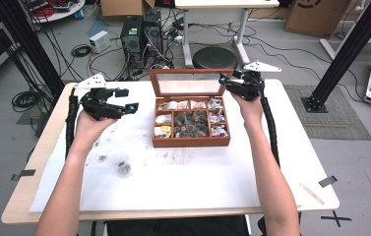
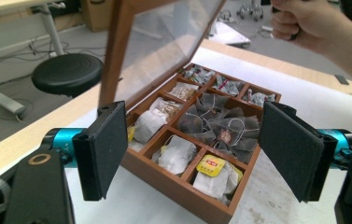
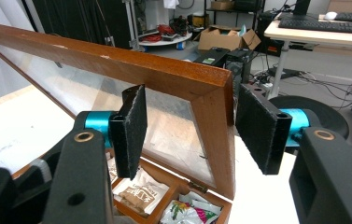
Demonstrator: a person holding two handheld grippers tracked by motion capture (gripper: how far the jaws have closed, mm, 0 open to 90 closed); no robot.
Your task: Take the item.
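Straddling the upright glass lid of the wooden tea box mid-surface, the right tongs are spread; slipping off, the lid could slam; left tongs are held spread beside

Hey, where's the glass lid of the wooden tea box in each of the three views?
High view: the glass lid stands upright at the back of the tea box, top centre.
Left gripper view: it rises at top centre, behind the left jaw.
Right gripper view: it runs across from the left, its right frame corner between the open jaws of the right gripper.
Shared landmark: the black round stool behind the table.
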